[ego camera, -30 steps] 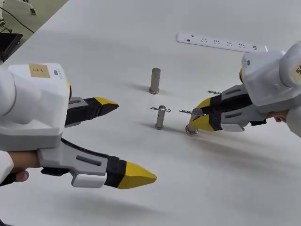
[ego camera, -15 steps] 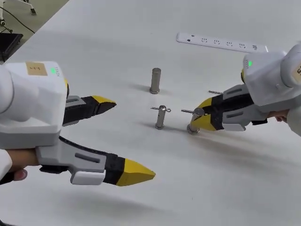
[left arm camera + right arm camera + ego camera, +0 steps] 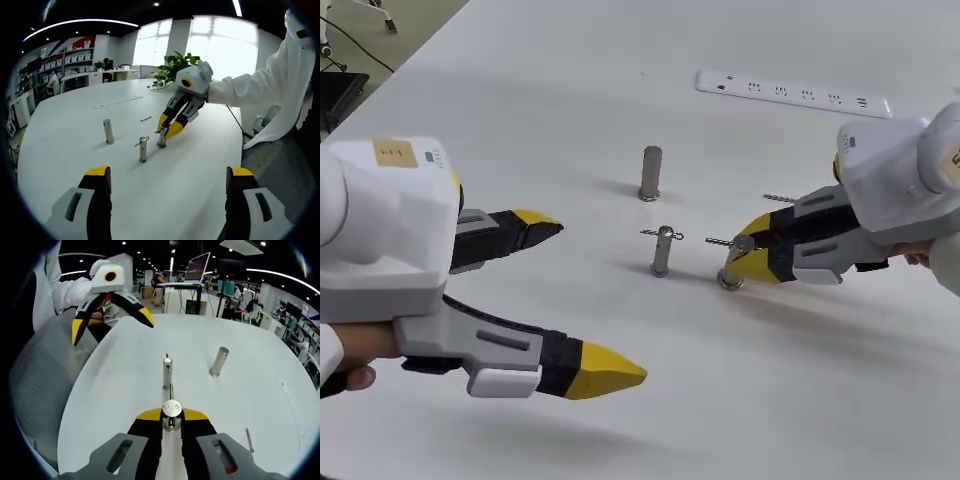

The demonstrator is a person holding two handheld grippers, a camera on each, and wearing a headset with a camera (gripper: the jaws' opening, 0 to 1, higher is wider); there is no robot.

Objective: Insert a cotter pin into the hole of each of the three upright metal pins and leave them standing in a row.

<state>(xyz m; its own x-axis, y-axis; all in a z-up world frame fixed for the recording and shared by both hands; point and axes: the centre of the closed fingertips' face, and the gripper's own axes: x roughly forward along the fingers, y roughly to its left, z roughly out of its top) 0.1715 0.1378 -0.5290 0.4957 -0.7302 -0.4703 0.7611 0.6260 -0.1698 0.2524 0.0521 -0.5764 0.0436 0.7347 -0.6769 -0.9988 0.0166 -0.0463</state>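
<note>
Three upright metal pins stand on the white table. The far pin (image 3: 650,172) (image 3: 108,131) (image 3: 219,361) is bare. The middle pin (image 3: 662,250) (image 3: 143,149) (image 3: 167,372) has a cotter pin through its top. The right-hand pin (image 3: 731,265) (image 3: 162,137) (image 3: 171,416) also carries a cotter pin (image 3: 716,241), and my right gripper (image 3: 744,256) (image 3: 169,126) (image 3: 172,416) is shut on it, one jaw on each side of its head. A loose cotter pin (image 3: 775,197) (image 3: 145,119) (image 3: 248,439) lies flat behind it. My left gripper (image 3: 585,300) (image 3: 168,172) (image 3: 111,305) hovers wide open to the left, holding nothing.
A white power strip (image 3: 790,92) (image 3: 119,102) lies at the table's far side. A grey mesh chair (image 3: 280,165) stands off the table edge. In the left gripper view a white sleeve (image 3: 260,85) reaches in from the right.
The right gripper stays at the right-hand pin and has barely shifted. The left gripper has drifted slightly lower and stays open.
</note>
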